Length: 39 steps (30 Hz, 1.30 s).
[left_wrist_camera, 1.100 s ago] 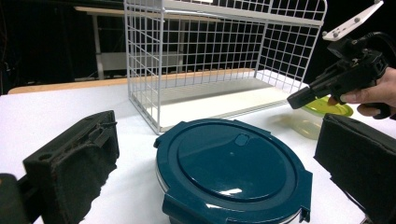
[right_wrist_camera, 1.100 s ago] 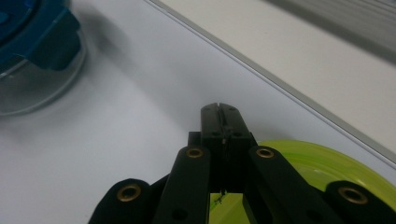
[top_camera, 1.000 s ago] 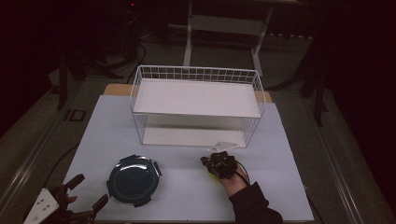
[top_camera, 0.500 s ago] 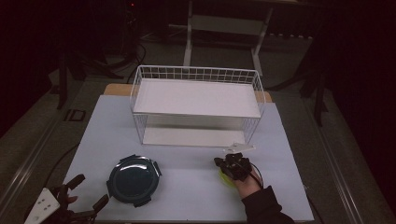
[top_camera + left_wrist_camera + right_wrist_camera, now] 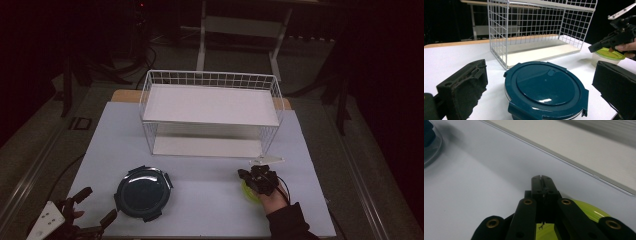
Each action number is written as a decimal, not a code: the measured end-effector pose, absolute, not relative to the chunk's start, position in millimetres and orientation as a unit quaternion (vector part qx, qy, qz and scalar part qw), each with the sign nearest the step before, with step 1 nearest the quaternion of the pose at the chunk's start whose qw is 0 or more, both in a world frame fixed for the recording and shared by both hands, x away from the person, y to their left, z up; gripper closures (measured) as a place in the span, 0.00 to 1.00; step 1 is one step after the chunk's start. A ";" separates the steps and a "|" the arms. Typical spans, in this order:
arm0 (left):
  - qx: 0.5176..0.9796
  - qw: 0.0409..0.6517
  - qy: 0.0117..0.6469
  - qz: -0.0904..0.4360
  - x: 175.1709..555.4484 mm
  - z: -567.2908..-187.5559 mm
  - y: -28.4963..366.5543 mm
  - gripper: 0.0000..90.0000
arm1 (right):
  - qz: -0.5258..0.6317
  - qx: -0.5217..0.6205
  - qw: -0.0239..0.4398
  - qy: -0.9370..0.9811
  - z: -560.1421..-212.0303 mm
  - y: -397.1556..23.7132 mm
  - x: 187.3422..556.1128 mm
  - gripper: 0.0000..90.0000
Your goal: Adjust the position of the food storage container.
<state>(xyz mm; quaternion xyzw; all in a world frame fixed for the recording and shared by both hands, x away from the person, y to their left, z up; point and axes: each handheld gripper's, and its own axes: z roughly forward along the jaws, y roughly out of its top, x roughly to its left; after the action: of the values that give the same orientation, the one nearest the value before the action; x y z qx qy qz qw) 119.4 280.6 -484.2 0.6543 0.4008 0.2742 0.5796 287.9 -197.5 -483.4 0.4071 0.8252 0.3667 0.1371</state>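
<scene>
Green-lidded tub [image 5: 248, 190] on surface [image 5: 210, 200], just in front of rack [image 5: 210, 112], near its right front corner. Seen in left gripper view [image 5: 608, 57] as a low clear tub under a flat lime lid. Right gripper [image 5: 245, 174] directly over tub, jaws clenched together with nothing between them, tips pointing left past lid edge. In right gripper view, jaw tips [image 5: 541, 178] meeting in 1 narrow seam, lid [image 5: 584, 211] showing beneath and to the right of the linkage; whether gripper touches lid, cannot tell. Hand [image 5: 272, 200] and dark sleeve behind gripper, reaching in from the near edge of surface.

Teal container [image 5: 142, 192] left of tub, well apart from it, also in front of rack, toward its left front corner. Round, lid on, 4 clip tabs around rim; in left gripper view [image 5: 545, 91] sitting between the 2 foam-padded jaws, neither pad touching it. Left gripper [image 5: 95, 210] released, jaws spread wide, just left of teal container at the near left corner of surface.

Rack: white wire, 2 white shelves, both bare, standing toward the far side of surface.
</scene>
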 end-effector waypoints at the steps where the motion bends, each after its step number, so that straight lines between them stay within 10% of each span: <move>1: 0.655 0.579 0.402 0.272 119.6 -484.1 280.7 0.00 | 0.370 0.408 0.136 0.823 -482.3 -197.2 287.3 0.99; 16: 0.688 0.551 0.407 0.240 122.8 -483.2 281.7 0.00 | 0.428 0.391 0.151 0.801 -454.2 -194.3 276.6 0.80; 26: 0.736 0.501 0.401 0.216 124.6 -487.9 287.1 0.62 | 0.465 0.367 0.150 0.792 -436.7 -188.8 263.5 0.54; 39: 0.777 0.428 0.423 0.185 133.3 -500.7 291.0 0.98 | 0.495 0.344 0.134 0.786 -432.3 -186.9 252.9 0.21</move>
<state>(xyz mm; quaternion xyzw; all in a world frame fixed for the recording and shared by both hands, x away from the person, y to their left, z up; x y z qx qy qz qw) 133.3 291.0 -500.7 0.7772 0.4225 0.1847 0.4282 252.9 -186.9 -432.3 0.3441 0.7863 0.4953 0.1340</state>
